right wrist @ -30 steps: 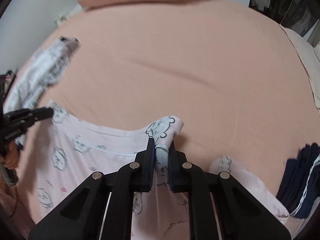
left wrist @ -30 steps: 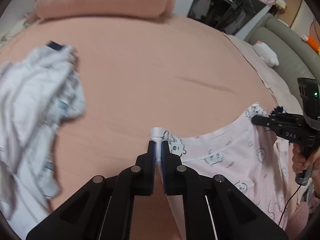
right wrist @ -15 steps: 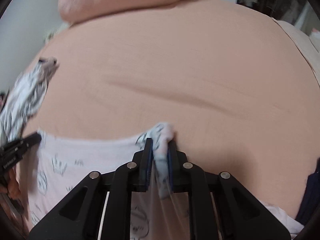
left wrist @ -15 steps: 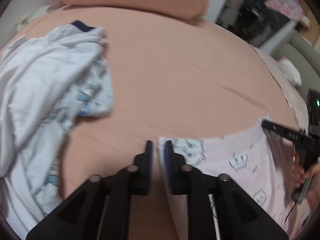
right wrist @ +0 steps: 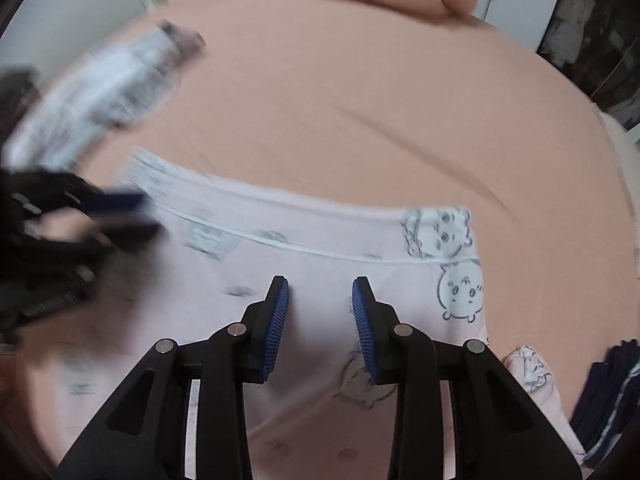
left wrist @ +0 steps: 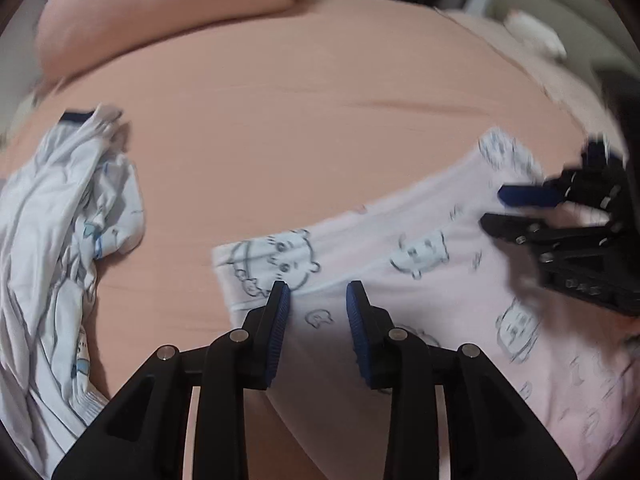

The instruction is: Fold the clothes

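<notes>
A pale pink garment with cartoon prints (left wrist: 420,256) lies flat on the peach bed sheet (left wrist: 300,120), its banded edge away from me. It also shows in the right wrist view (right wrist: 320,256). My left gripper (left wrist: 318,296) is open and empty just above the garment's left corner. My right gripper (right wrist: 320,292) is open and empty above the garment, left of its right corner. The right gripper appears blurred at the right of the left wrist view (left wrist: 496,208); the left gripper appears blurred at the left of the right wrist view (right wrist: 148,212).
A crumpled white garment (left wrist: 60,248) lies at the left of the bed, also blurred in the right wrist view (right wrist: 108,92). A peach pillow (left wrist: 160,24) lies at the head. Dark navy clothes (right wrist: 608,396) lie at the right. A sofa (left wrist: 560,0) stands beyond the bed.
Both grippers have let go of the pink garment's corners and opened. The garment now lies flat on the bed, and both grippers have drawn back over it.
</notes>
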Tool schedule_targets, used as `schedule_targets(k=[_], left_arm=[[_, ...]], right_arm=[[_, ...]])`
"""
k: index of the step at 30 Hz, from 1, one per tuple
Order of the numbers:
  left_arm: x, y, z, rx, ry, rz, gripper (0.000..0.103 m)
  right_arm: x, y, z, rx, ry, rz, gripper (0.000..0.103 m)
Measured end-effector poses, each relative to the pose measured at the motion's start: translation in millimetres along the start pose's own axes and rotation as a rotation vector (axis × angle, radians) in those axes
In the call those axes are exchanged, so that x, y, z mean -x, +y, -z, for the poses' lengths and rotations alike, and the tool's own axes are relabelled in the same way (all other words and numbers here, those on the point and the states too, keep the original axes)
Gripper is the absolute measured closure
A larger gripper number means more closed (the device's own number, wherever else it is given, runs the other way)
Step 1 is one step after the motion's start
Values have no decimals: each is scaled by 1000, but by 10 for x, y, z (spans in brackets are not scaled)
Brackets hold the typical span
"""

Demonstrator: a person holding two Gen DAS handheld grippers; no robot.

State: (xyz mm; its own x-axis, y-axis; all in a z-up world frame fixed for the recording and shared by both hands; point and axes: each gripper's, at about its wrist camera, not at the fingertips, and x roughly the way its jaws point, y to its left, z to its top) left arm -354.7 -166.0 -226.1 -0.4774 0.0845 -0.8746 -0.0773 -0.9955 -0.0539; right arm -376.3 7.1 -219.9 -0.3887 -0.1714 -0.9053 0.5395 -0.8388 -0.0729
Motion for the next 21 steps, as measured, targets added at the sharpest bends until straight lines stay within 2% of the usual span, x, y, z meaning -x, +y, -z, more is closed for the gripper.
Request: schedule_targets(k=[3,5,8,10,12,15,17,18,21], left_arm=[[140,-20,-63,42,-62,-130,68],[192,-220,-24,-19,-34,4,68],[308,-683,180,-96,18,132,66],[400,-1015,380,-127,85,179,64],[492,-1235,618,-144,157,170,64],[735,-1289,1001,-72,192,143,64],[854,-1176,1198,40,204,166,61],[934,-1115,1339,103,205,175,56],[1155,-918,1777,294,183,146,55]], right_arm=[[93,-192,-47,-122,-43,10,67],[279,-255,-14,-178,-62,0,67],[705,-119,258,-196,-96,-51,66],[1021,-55,639,-209,-88,-45,66],[1214,-46,1016,-244,-73,-50,65],[1498,-124,1734,-318,-29,-40,65],[1635,-164,2184,-371,4,-22,65],[1704,-183,2409,-397,20,-13,65],[1894,-225,3022,-504,25,18,64]])
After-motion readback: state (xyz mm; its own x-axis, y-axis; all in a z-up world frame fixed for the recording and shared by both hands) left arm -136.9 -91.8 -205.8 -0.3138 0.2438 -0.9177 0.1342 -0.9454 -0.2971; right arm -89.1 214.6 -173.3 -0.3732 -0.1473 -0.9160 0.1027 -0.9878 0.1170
